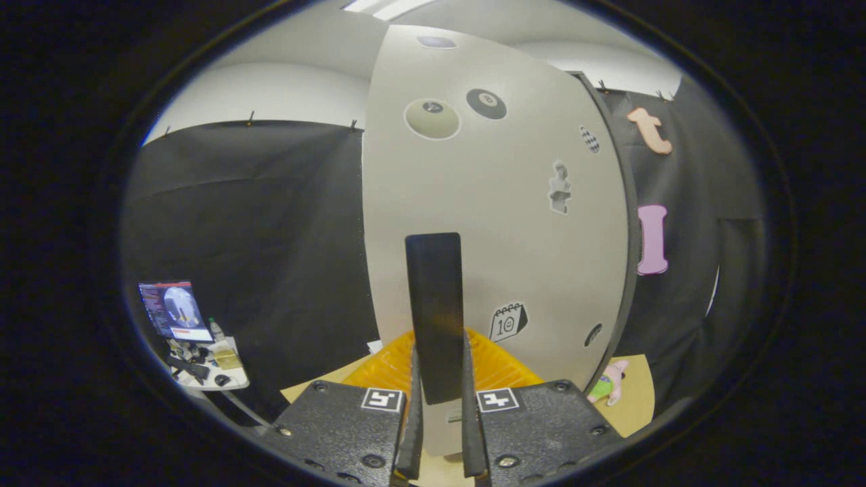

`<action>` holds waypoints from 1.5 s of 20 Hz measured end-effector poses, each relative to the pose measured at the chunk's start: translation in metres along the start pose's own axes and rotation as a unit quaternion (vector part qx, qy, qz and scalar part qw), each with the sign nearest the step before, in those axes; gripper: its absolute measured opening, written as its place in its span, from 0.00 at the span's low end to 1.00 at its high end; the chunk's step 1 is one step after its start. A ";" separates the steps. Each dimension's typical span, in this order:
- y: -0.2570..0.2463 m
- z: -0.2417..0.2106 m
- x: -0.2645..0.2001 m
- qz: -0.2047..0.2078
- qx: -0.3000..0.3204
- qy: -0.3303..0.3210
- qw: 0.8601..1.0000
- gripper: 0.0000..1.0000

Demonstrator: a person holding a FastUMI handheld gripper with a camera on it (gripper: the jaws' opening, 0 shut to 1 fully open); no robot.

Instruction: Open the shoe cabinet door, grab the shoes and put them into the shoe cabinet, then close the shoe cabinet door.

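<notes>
1. Clamping the door's dark handle (436, 304), the gripper (438, 433) has both fingers pressed against the lower end of that flat, upright bar, one on each side, so the jaws are closed on it.
2. The handle rises straight up from between the fingers and is fixed to the pale shoe cabinet door (487, 223), which stands just ahead of the gripper.
3. Stickers dot the door: a black eight-ball sticker (486, 103) and a pale round sticker (432, 119) high above the handle, a small grey figure sticker (559, 187) to the handle's right, and a calendar sticker (508, 320) lower down, just right of the handle.
4. An orange ridged mat (500, 368) lies on the tan floor board (639, 392) at the foot of the door, right behind the fingers.
5. A small pink and green plush toy (607, 384) lies on that board, off to the right of the fingers, close to the door's dark right edge.
6. Well off to the left, against the black cloth wall, a monitor (174, 311) stands on a small cluttered white table (233, 380).
</notes>
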State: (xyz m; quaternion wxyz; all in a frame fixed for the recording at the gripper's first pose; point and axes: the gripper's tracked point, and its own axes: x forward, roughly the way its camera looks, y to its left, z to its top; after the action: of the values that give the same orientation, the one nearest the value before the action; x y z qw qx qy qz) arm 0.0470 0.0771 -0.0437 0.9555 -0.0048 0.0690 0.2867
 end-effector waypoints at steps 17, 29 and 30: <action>-0.059 0.006 -0.026 -0.098 0.004 -0.033 0.995 0.22; -0.081 0.025 -0.029 -0.186 -0.009 -0.112 0.976 0.47; -0.078 0.029 -0.024 -0.177 -0.020 -0.119 0.977 0.61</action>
State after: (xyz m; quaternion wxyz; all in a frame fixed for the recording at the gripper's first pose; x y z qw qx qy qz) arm 0.0737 0.0007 -0.0143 0.9922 -0.0014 -0.0532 0.1127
